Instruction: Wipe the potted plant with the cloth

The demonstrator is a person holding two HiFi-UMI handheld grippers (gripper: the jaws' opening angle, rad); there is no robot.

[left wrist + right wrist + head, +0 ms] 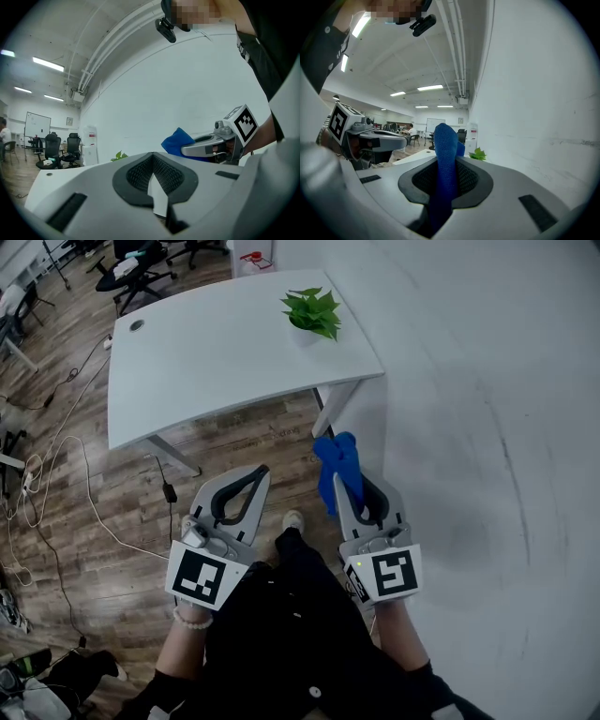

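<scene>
The right claw [349, 486] is clenched on the blue cloth [336, 463], pinching it low so that a loose fold stands up past the tips; the left claw [255, 472] is clenched too, with nothing between its jaws. The potted plant [312, 313] sits at the far right corner of the white table [206, 362], close to the wall [487, 381] and well apart from both claws. The cloth looks soft, light and limp, so the free fold should drape over whatever it meets rather than push it, and that fold is the part to wipe with. The plant seems small and light in its pale pot [302, 335], and so is likely to slide or tip under a sideways stroke. The leaves [323, 306] look thin and bendy and probably call for gentle strokes from stem outward. The pot's wall, low down, is probably the safest place for the empty left claw to steady it, not the foliage.
</scene>
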